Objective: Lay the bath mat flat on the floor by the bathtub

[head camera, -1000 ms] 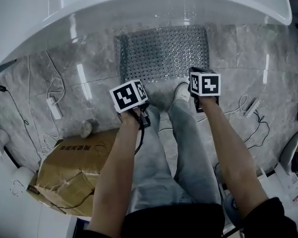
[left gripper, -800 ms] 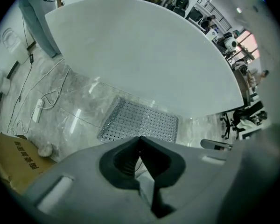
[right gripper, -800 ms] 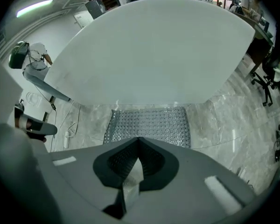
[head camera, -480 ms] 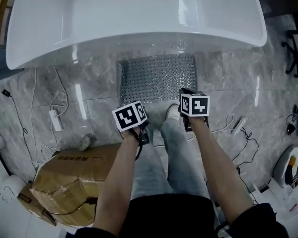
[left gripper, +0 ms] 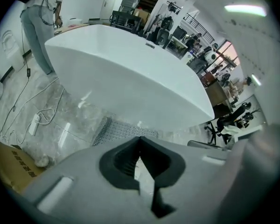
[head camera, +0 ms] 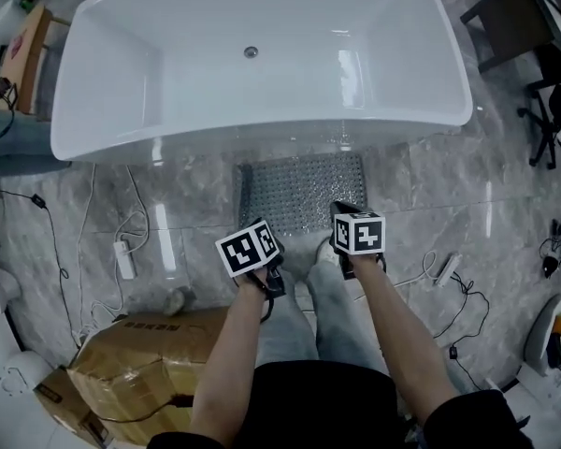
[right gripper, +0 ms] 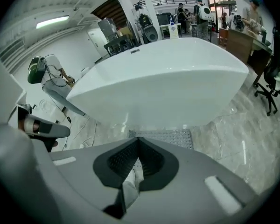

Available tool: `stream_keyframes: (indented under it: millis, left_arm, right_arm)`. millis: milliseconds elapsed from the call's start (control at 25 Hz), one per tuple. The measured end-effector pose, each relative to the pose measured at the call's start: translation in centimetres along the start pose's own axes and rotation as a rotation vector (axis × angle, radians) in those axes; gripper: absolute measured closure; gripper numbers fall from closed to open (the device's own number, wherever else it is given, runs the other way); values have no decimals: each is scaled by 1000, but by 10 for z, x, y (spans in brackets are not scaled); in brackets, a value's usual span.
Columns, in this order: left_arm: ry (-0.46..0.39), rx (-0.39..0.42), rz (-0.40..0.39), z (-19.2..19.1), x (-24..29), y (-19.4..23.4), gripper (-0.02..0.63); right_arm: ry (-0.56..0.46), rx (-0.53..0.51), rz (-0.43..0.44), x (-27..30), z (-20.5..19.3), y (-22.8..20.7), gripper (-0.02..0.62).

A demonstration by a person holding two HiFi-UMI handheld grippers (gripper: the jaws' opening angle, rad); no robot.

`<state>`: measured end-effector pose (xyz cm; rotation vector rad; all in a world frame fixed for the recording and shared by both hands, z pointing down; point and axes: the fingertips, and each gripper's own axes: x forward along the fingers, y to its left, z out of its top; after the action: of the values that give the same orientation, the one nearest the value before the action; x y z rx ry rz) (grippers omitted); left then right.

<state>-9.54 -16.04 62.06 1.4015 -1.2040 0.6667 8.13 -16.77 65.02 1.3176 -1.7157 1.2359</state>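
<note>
Head view: both arms forward at bath mat (head camera: pixel 304 190) near edge | left gripper (left gripper: pixel 140 139) closed, empty | right gripper (right gripper: pixel 137 141) closed, empty

Our head camera looks steeply down from well above onto the bathtub (head camera: pixel 262 64), the bath mat (head camera: pixel 302 192) and the marble floor (head camera: pixel 430 185). The camera on our left gripper (left gripper: pixel 140 141) rides low and faces forward along the jaws at the tub's outer wall, seen obliquely. The one on our right gripper (right gripper: pixel 137 143) faces that wall more squarely. All three views share the tub's near side and the mat beside it. Only the gripper views take in the workshop (left gripper: pixel 177 27) beyond the tub.
</note>
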Motion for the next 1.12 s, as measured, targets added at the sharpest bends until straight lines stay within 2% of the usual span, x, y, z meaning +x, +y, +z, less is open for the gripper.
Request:
stream_keyframes:
  millis: [320, 680, 920, 1120]
  left_arm:
    - [-70, 39, -51, 21, -52, -42, 600]
    - [-219, 48, -113, 69, -110, -79, 600]
    - [-318, 46, -162, 103, -146, -118, 600]
    - [-400, 104, -202, 133, -181, -153, 600]
  right_arm:
    - [-154, -28, 68, -58, 58, 36, 589]
    - [-282, -101, 87, -113, 113, 53, 589]
    - [-376, -141, 92, -154, 152, 59, 589]
    - [-471, -162, 109, -191, 191, 74, 589]
